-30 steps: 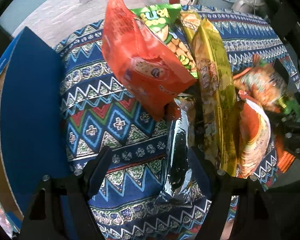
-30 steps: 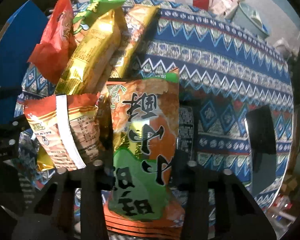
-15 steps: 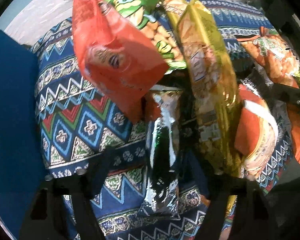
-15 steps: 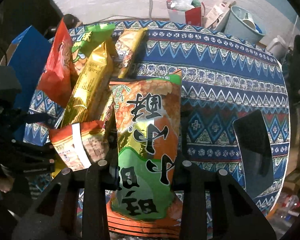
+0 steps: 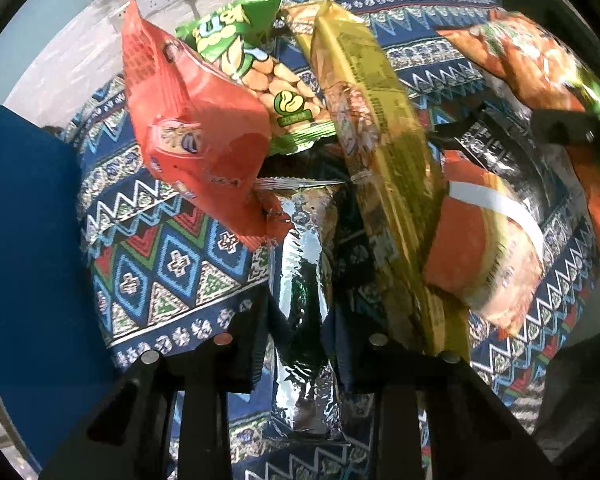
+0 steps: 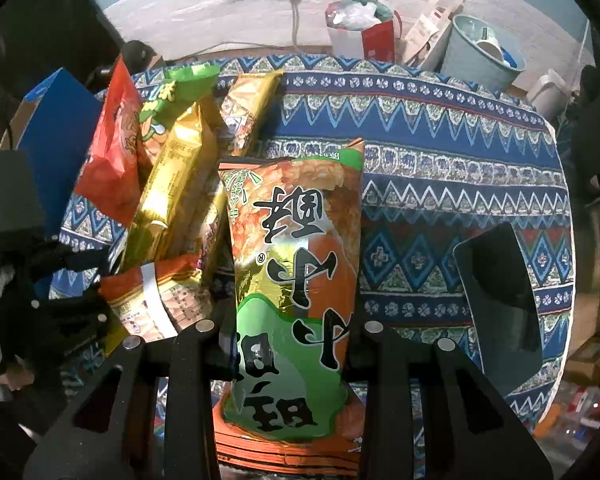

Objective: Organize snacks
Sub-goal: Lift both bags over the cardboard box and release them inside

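Observation:
My left gripper (image 5: pixel 300 320) points down at the pile of snacks, and its jaws are closing with their pads pressed on a silver foil packet (image 5: pixel 304 264). Around that packet lie a red bag (image 5: pixel 196 128), a green peanut bag (image 5: pixel 268 76), a long yellow packet (image 5: pixel 376 152) and an orange packet with a white stripe (image 5: pixel 484 248). My right gripper (image 6: pixel 290 340) is shut on an orange-and-green snack bag (image 6: pixel 296 216), held above the patterned tablecloth (image 6: pixel 440 152). The same bag shows in the left wrist view as the orange-and-green bag (image 5: pixel 520 52).
A blue box (image 5: pixel 28 240) stands at the left edge of the table, seen too as the blue box (image 6: pixel 52 120). A black flat device (image 6: pixel 500 304) lies on the cloth at the right. On the floor behind are a pale bin (image 6: pixel 480 52) and a red bag (image 6: pixel 376 40).
The left jaws have gone from wide apart to closed on the silver packet, and the left gripper has moved in over it. The right gripper has risen a little with its bag.

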A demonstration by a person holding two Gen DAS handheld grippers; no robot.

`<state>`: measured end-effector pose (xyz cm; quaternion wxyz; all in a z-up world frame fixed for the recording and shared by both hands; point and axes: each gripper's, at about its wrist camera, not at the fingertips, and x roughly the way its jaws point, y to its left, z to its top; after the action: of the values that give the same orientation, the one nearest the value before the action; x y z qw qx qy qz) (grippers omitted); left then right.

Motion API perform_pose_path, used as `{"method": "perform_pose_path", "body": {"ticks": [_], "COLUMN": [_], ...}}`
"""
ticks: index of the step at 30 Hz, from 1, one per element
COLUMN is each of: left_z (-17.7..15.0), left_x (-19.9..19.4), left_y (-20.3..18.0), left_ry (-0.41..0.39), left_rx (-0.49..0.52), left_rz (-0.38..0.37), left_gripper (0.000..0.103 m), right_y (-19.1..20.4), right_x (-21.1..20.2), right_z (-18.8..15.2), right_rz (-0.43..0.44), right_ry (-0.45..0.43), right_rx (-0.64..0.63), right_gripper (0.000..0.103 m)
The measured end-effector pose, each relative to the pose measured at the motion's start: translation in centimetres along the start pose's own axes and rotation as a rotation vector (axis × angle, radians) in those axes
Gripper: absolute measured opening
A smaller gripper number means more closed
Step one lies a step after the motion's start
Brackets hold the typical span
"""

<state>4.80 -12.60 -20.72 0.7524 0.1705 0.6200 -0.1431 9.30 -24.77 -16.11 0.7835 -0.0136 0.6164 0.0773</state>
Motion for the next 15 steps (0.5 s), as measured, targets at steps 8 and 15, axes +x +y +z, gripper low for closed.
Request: {"method": "perform_pose_path", "body": {"ticks": [8, 15], "left_z": [-2.3, -3.5], "left_x": [-3.5, -6.9], "left_y": [-0.3, 1.9], "left_ry": [-0.047, -0.112], "left_rx": [-0.013, -0.028], "left_rz": [0.003, 0.014], "left_gripper": [0.029, 0.029], "right_y": [0.5, 1.2], "right_x": [-1.6, -2.7], "right_z": [0.5, 0.9], "right_rz": [0.000, -0.006], "right_ry": [-0.040, -0.070], "right_rx": [-0.002, -0.011], "right_gripper": [0.032, 0.032]}}
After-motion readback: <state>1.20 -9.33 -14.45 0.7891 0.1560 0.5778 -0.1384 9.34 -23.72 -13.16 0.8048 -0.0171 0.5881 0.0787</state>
